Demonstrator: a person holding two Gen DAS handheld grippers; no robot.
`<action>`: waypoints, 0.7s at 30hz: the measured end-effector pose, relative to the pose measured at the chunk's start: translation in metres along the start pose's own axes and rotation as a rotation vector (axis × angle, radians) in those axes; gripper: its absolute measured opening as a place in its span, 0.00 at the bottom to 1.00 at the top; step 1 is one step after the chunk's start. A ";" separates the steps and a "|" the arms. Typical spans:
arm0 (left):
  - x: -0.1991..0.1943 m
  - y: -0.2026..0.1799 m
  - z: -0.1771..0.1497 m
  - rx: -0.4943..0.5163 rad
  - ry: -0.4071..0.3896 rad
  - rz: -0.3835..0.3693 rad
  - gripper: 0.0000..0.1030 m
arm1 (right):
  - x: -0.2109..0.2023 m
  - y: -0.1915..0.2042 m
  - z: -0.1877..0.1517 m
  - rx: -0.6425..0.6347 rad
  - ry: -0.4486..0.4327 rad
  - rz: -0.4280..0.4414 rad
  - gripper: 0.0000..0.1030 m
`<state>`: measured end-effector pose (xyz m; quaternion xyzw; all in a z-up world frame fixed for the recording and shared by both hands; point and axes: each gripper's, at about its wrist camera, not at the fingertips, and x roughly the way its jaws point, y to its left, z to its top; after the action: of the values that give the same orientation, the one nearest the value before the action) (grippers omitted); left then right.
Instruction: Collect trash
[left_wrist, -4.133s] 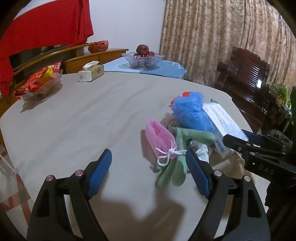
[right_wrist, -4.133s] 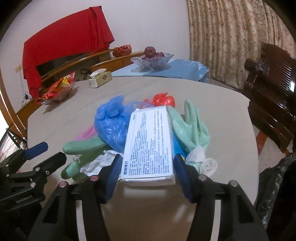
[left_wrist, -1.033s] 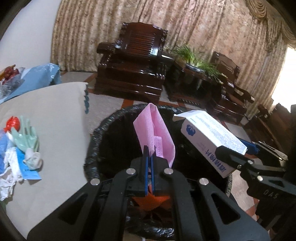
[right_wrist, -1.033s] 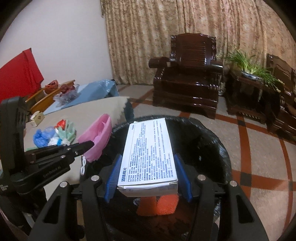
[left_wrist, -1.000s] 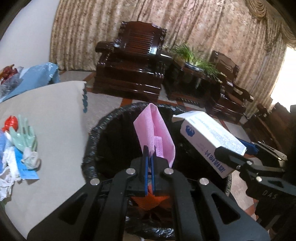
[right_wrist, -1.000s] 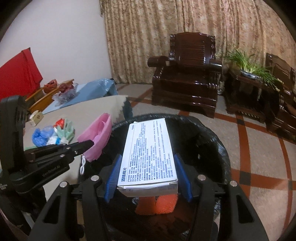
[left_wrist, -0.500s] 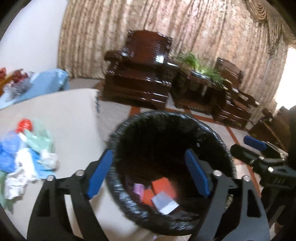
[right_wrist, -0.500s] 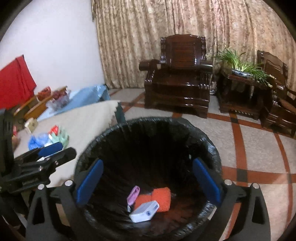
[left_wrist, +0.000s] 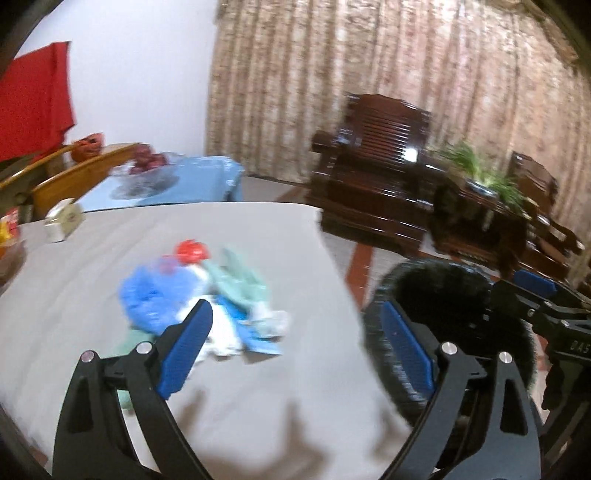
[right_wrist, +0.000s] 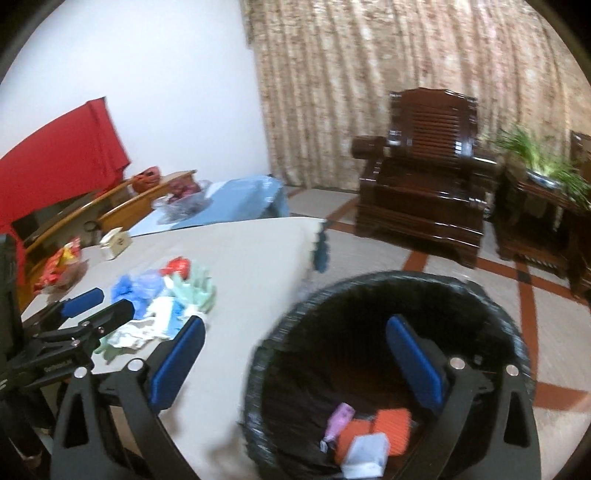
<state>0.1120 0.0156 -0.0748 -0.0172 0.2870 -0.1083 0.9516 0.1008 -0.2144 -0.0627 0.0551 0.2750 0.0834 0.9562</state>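
A pile of trash lies on the grey table (left_wrist: 92, 258): a blue plastic bag (left_wrist: 147, 299), green gloves (left_wrist: 240, 280), a red scrap (left_wrist: 190, 251) and white paper (left_wrist: 221, 332). The pile also shows in the right wrist view (right_wrist: 162, 299). My left gripper (left_wrist: 295, 343) is open and empty above the table's near edge, just short of the pile. My right gripper (right_wrist: 295, 354) is open and empty over the rim of the black-lined trash bin (right_wrist: 388, 295). The white box (right_wrist: 364, 456), the pink mask (right_wrist: 338, 419) and an orange item (right_wrist: 391, 424) lie inside the bin.
A tissue box (left_wrist: 62, 221), a snack tray (right_wrist: 59, 266) and a glass fruit bowl (left_wrist: 146, 177) stand at the table's far side. Dark wooden armchairs (right_wrist: 424, 173) and a plant stand beyond the bin. The bin (left_wrist: 443, 295) stands beside the table's right edge.
Both grippers opened and dropped the pink mask and the white box into the bin. Both have since swung left from the bin toward the table; the left one now faces the pile.
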 end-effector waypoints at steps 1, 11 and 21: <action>-0.003 0.007 0.000 -0.009 -0.003 0.017 0.87 | 0.003 0.005 0.001 -0.009 0.001 0.010 0.94; 0.008 0.077 0.002 -0.081 0.007 0.175 0.85 | 0.074 0.066 0.017 -0.078 0.030 0.107 0.94; 0.055 0.114 -0.002 -0.123 0.065 0.213 0.78 | 0.155 0.102 0.009 -0.125 0.129 0.141 0.91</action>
<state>0.1782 0.1151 -0.1169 -0.0412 0.3238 0.0107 0.9452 0.2219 -0.0852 -0.1193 0.0090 0.3256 0.1708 0.9299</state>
